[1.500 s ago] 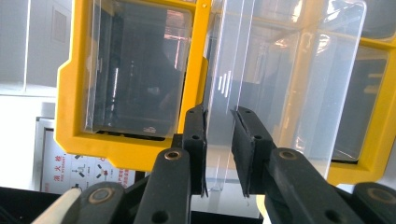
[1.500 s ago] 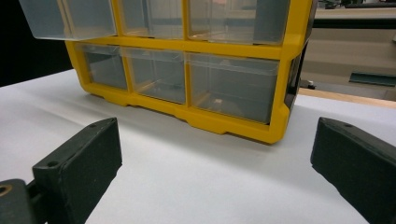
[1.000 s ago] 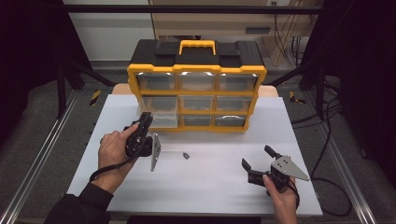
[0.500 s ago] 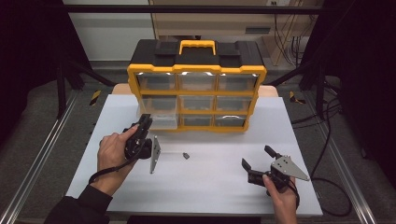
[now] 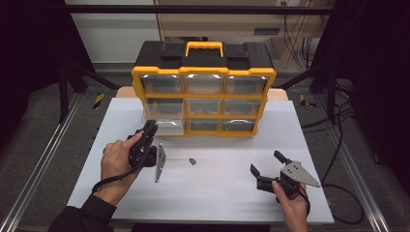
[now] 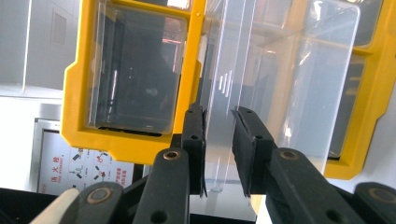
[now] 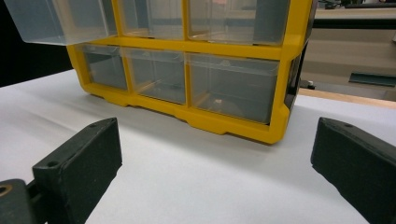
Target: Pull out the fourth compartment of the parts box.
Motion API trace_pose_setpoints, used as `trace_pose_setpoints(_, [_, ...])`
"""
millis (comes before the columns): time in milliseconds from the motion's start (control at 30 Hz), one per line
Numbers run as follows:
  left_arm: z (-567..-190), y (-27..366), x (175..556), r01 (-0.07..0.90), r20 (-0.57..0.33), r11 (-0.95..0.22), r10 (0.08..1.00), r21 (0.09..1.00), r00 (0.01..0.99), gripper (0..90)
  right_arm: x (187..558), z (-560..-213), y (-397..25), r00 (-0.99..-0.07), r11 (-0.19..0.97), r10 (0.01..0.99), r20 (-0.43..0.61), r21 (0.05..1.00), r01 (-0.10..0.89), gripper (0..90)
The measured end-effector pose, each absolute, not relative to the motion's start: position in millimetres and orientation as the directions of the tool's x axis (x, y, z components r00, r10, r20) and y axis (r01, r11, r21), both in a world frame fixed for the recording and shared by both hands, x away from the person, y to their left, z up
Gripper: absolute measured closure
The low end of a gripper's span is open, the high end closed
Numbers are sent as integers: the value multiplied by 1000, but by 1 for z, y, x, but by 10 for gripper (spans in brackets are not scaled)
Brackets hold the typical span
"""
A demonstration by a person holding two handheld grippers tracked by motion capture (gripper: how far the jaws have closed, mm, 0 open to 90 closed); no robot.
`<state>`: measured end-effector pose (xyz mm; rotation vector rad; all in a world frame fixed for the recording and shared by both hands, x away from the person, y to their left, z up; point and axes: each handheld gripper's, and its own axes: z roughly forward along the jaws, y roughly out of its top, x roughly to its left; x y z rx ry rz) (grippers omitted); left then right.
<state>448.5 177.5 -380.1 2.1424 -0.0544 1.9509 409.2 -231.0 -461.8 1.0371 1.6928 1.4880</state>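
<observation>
Clear plastic drawer (image 5: 164, 125) sticks out toward the near side from the left column of the yellow organizer (image 5: 203, 89), and the left gripper (image 6: 219, 154) has its jaws pinched on the drawer's front lip. So the drawer's slide axis runs near-to-far, straight in line with that hand, and any push or pull probably has to follow that line. Right gripper (image 5: 267, 169) sits well apart on the near right of the white table (image 5: 217, 193), jaws wide open, holding nothing. Small dark bit (image 5: 192, 161) lies between them.
</observation>
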Motion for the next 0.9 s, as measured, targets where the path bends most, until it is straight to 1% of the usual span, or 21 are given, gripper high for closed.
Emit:
trace_pose_setpoints(333, [-379,179,448,-192,982,-966,153,172,109,747,409,-462,-231,-478,44,878,30,989,144,20])
trace_pose_setpoints(900, [-375,179,444,-189,982,-966,156,175,110,749,409,-462,-232,-476,45,879,29,989,143,20])
